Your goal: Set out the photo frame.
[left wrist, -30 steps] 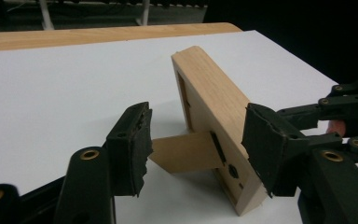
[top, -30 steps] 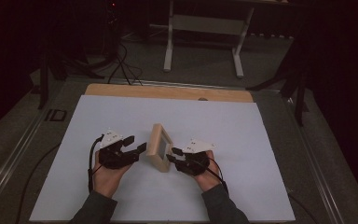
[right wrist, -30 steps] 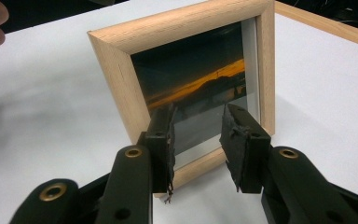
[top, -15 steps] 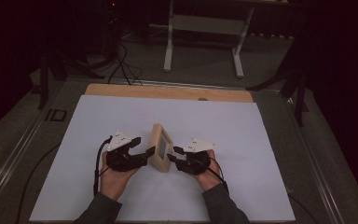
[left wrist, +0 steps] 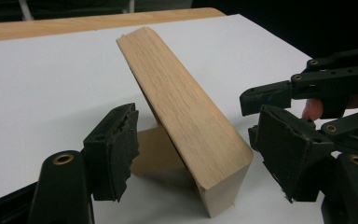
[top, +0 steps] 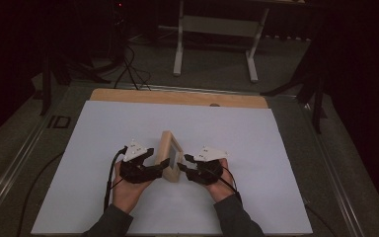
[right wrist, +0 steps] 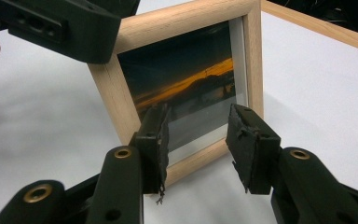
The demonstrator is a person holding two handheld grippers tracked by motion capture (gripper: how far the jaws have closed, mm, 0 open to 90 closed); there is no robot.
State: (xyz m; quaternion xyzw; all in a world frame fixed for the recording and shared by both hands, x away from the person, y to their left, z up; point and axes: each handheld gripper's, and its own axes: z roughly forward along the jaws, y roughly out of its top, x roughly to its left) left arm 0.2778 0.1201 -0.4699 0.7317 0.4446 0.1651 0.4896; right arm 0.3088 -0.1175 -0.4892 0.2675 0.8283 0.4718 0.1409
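left claw (left wrist: 200, 163) – just opened wide, frame (left wrist: 186, 121) between, unpressed | right claw (right wrist: 196, 149) – opening, empty | frame stands free on bench (top: 276, 148)

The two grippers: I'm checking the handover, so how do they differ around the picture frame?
The left gripper faces the picture frame at its plain wooden back, its jaws straddling the edge; the right gripper faces the glazed photo side, jaws just short of it. Both stand open, neither pressing the frame; both have just been opening.
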